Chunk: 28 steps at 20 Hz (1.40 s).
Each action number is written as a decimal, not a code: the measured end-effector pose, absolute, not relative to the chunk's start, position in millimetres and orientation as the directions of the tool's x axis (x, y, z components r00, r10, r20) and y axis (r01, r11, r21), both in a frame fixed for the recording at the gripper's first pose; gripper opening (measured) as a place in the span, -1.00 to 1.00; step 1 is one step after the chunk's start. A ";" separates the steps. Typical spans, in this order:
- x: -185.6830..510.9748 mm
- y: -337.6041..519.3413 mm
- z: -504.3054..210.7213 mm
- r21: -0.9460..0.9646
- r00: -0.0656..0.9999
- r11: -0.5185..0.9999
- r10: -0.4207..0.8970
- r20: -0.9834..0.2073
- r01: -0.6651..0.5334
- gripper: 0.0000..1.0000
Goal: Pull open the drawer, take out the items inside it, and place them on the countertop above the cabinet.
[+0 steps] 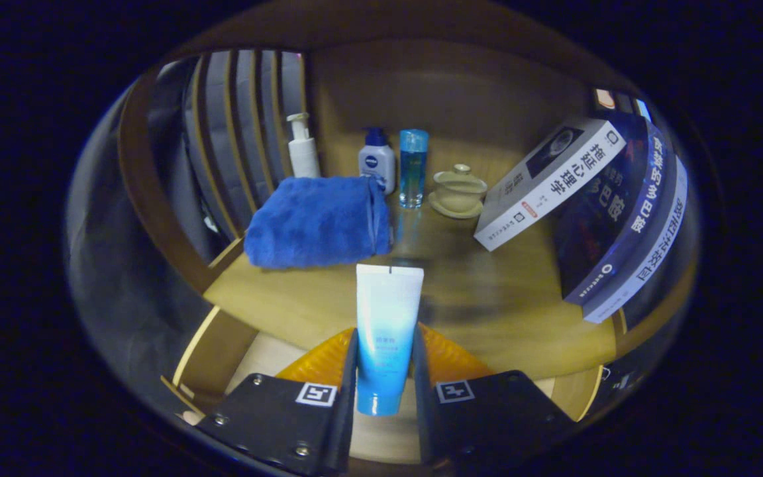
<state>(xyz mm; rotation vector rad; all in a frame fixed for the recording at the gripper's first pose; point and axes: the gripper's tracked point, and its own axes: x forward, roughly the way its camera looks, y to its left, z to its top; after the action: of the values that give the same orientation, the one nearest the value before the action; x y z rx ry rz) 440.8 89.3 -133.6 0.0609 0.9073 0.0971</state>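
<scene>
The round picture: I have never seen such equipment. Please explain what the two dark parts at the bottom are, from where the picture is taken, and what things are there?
A person holds a two-finger gripper, and a wide-angle camera rides on it, looking forward along the fingers; they are the dark parts you noticed. The fingers press from both sides on a white and blue tube, cap end down.

Beyond it is a wooden countertop. On it lie a folded blue towel, a white pump bottle, a small lotion bottle, a clear blue bottle, a lidded cup on a saucer, and leaning books.
</scene>
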 end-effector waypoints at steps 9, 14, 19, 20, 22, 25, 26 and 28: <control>474.7 68.9 -165.2 0.059 0.617 0.995 -0.003 -0.787 0.080 -0.19; 478.4 70.0 -166.6 0.086 0.640 0.990 -0.008 -0.769 0.115 -0.20; 474.5 67.4 -157.9 0.106 0.675 0.985 -0.014 -0.738 0.136 0.20; 469.8 67.7 -149.4 0.109 0.690 0.985 -0.014 -0.723 0.134 0.45; 461.2 67.9 -132.7 0.113 0.728 0.986 -0.012 -0.686 0.122 0.96; 439.4 69.9 -97.0 0.113 0.793 0.989 -0.006 -0.609 0.094 0.99; 429.0 70.1 -84.0 0.104 0.815 0.991 -0.007 -0.579 0.082 0.99; 407.0 72.0 -56.5 0.088 0.863 0.995 -0.001 -0.506 0.052 0.99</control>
<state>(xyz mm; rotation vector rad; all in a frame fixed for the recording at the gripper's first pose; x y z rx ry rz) 407.0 72.0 -56.5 0.0998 0.5298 -0.0278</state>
